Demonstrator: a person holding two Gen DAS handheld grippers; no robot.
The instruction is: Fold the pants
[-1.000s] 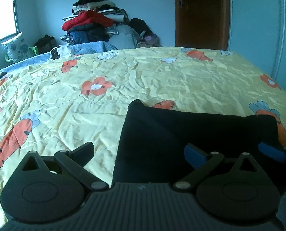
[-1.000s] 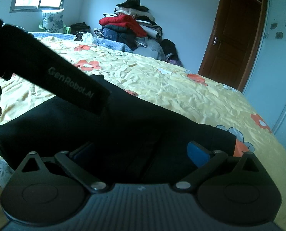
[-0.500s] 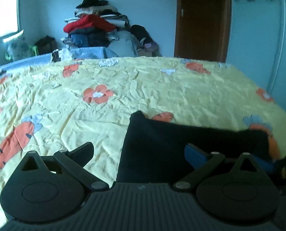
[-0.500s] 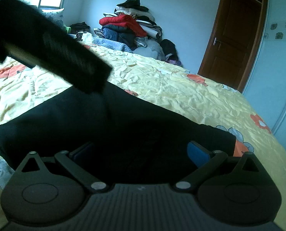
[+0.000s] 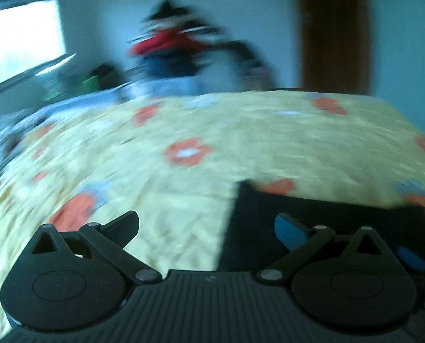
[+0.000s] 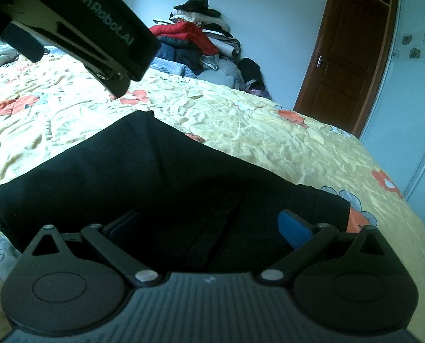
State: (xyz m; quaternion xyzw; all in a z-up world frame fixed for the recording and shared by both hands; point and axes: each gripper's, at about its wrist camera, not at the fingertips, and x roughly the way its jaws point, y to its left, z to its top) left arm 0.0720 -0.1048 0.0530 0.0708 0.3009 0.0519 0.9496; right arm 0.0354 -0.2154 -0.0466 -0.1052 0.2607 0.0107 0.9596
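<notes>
— What are the claws doing?

— The right gripper point(image 6: 209, 224) has its blue pads spread wide, holding nothing, low over the folded black cloth pants point(image 6: 161, 171). The left gripper point(image 5: 206, 228) is spread wide and empty too; its picture is blurry.

— Where are the pants?

— Flat on the yellow bedsheet with orange flowers point(image 6: 269, 131). From the left gripper they sit at about three o'clock point(image 5: 327, 211). The big messy heap of clothes point(image 6: 195, 40) is at twelve o'clock, by the brown wooden door point(image 6: 344, 65).
</notes>
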